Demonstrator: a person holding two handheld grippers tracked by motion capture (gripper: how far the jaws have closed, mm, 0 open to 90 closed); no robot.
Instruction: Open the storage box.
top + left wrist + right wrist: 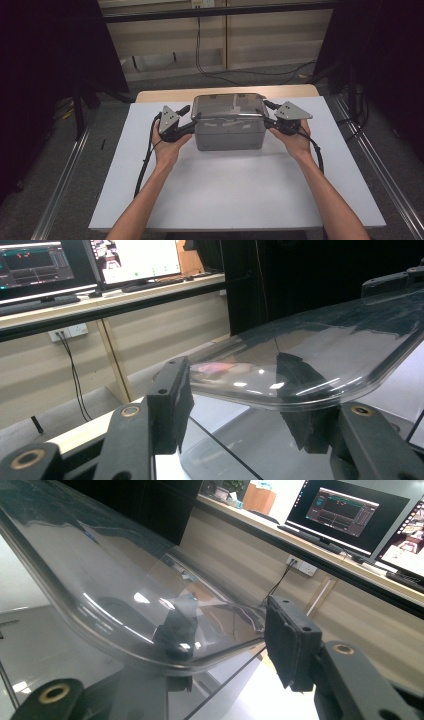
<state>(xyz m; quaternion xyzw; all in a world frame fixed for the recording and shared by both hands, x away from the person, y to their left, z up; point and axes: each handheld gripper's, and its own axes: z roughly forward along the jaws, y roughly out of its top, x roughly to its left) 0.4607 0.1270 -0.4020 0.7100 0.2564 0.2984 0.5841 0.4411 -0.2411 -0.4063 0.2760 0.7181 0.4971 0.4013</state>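
Note:
A clear plastic box (227, 137) stands at the middle of the white table (235, 190), under a clear lid (229, 106). My left gripper (192, 119) is at the lid's left end and my right gripper (266, 119) at its right end, both shut on the lid. In the left gripper view the lid (310, 355) sits a little above the box wall (235, 450). One pad (172, 400) touches its rim and the other jaw is under it. In the right gripper view the lid (100, 580) likewise runs between the pads (290, 640).
The box stands near the table's far edge, with the bare white top in front of it. A bench with monitors (130, 260) and a wall socket with cables (70, 332) lies beyond. Metal rails (65, 175) run along both sides of the table.

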